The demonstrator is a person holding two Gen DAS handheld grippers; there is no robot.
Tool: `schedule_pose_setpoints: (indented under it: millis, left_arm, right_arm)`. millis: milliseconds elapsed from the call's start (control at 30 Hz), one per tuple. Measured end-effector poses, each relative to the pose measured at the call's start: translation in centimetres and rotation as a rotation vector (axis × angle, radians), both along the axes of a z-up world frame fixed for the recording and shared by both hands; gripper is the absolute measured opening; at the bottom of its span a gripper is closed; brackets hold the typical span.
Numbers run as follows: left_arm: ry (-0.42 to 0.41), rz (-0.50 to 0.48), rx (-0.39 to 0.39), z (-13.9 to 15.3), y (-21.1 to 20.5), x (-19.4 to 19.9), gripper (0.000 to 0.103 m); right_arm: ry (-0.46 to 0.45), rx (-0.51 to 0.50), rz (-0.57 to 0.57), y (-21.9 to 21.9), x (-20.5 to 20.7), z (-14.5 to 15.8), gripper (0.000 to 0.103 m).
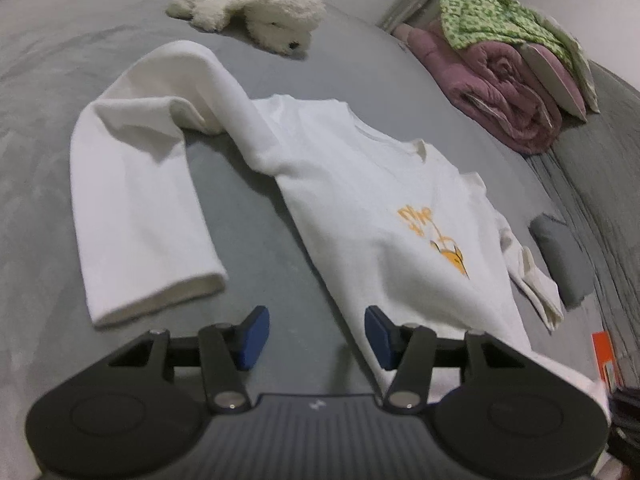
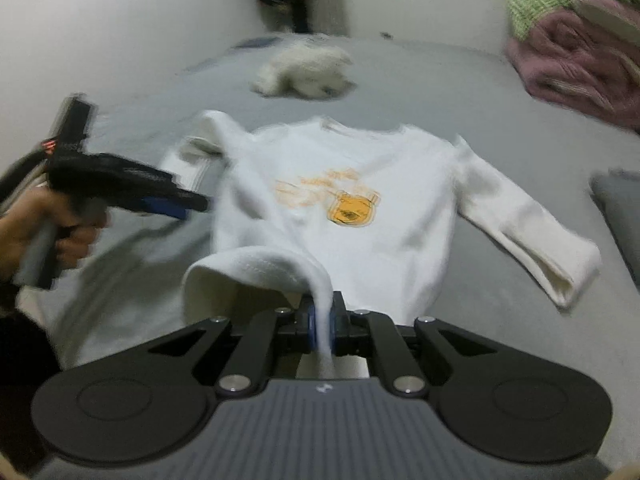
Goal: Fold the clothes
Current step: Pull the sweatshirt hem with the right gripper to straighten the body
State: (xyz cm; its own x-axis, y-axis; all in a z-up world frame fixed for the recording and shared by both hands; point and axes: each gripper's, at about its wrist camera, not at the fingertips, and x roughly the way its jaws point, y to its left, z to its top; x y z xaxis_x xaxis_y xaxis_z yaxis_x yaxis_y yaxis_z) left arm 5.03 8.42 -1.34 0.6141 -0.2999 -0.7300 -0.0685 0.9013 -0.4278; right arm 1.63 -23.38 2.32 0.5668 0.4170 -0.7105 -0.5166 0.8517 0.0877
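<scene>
Jaws of right gripper [image 2: 320, 326] pinch sweatshirt [image 2: 344, 216] hem.

I see a grey bed [image 1: 48, 92] carrying a white shirt [image 1: 360, 200] spread flat, a plush dog [image 1: 248, 4] beyond it, a pink quilt [image 1: 500, 84] and a grey pillow [image 1: 560, 260] right.

Soft matt knit cloth in the white sweatshirt [image 1: 360, 200], with a flat orange print [image 1: 452, 256]. Fuzzy pile on the plush toy [image 1: 256, 12]. Matt grey bedcover [image 1: 48, 80], faintly napped. Puffy quilted pink duvet [image 1: 500, 92]. Matt black plastic gripper arms, blue rubbery pads [image 1: 254, 336], shiny metal pivot pins.
</scene>
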Motion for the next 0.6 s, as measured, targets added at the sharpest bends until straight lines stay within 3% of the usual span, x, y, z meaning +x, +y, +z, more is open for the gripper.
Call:
schedule_pose_setpoints:
  millis: [233,600]
  left_arm:
    - [0.022,-0.032,-0.032,-0.2,-0.8,-0.9,0.053]
    - [0.146,-0.117,-0.286,-2.4,-2.9,-3.4,0.044]
  right_arm:
    - [0.081,-0.063,-0.111,-1.3,3.2,-3.6,0.008]
    - [0.113,-0.01,-0.138,-2.1,3.8,-4.3,0.01]
